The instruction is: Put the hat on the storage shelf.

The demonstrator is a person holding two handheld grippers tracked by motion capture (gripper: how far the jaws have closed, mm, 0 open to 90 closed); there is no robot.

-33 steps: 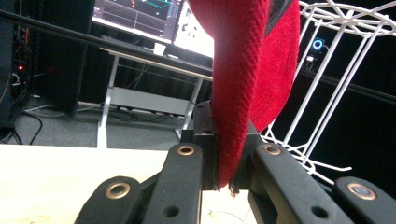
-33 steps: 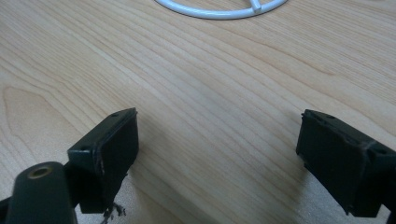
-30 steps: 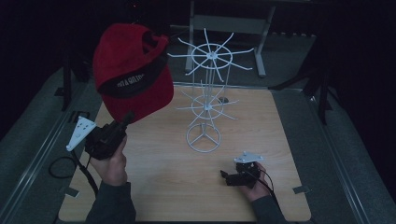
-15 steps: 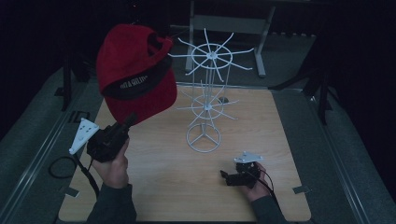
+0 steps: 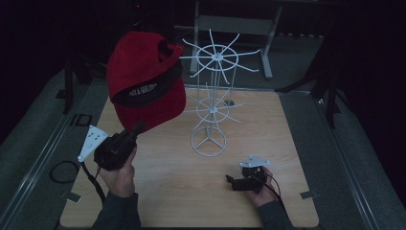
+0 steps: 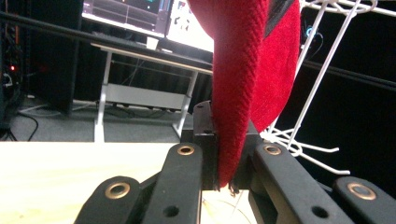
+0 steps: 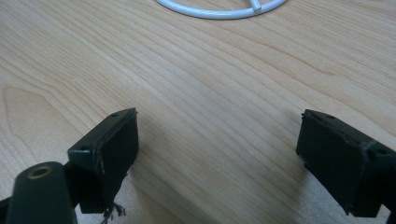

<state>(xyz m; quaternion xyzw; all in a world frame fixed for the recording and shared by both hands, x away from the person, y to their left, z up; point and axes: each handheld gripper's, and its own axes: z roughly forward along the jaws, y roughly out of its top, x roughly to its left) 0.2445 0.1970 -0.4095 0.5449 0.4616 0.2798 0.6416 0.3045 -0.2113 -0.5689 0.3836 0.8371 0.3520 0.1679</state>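
Holding up: red cap (image 5: pixel 146 81) is pinched by its brim in shut left gripper (image 5: pixel 136 130), upper left, beside white wire rack (image 5: pixel 213 93), likely for hanging | right gripper (image 5: pixel 230 181) is rested wide open, nothing held, lower right on wooden table (image 5: pixel 287 143)
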